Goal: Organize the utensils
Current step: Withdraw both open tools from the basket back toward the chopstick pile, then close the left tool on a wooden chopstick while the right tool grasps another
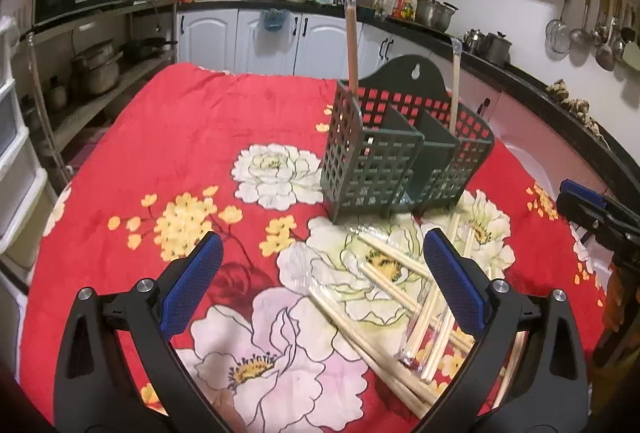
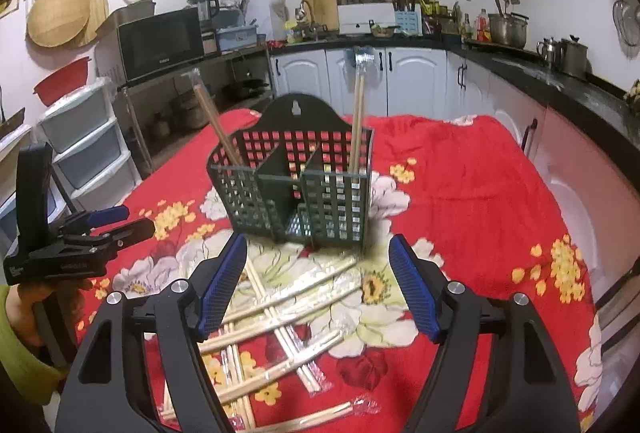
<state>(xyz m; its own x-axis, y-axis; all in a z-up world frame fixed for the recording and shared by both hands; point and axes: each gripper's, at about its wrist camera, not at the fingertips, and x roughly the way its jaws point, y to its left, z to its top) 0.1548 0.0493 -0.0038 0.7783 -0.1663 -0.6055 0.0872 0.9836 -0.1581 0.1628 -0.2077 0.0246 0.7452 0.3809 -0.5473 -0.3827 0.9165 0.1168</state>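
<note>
Blue pads on the right gripper (image 2: 318, 285) are standing wide apart, holding nothing, above the wrapped chopsticks (image 2: 280, 317). The left gripper (image 1: 320, 281) is gaping empty too. The loose pairs are lying crisscrossed just before the green rack (image 2: 296, 189), which is already holding two. Judgement: straddle one pair only, square to its length. A red floral cloth (image 1: 180, 137) is covering the table; kitchen cabinets behind.

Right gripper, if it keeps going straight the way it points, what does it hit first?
Probably the loose pile of plastic-wrapped wooden chopsticks on the red floral cloth, short of the dark green lattice holder; depth is uncertain.
</note>
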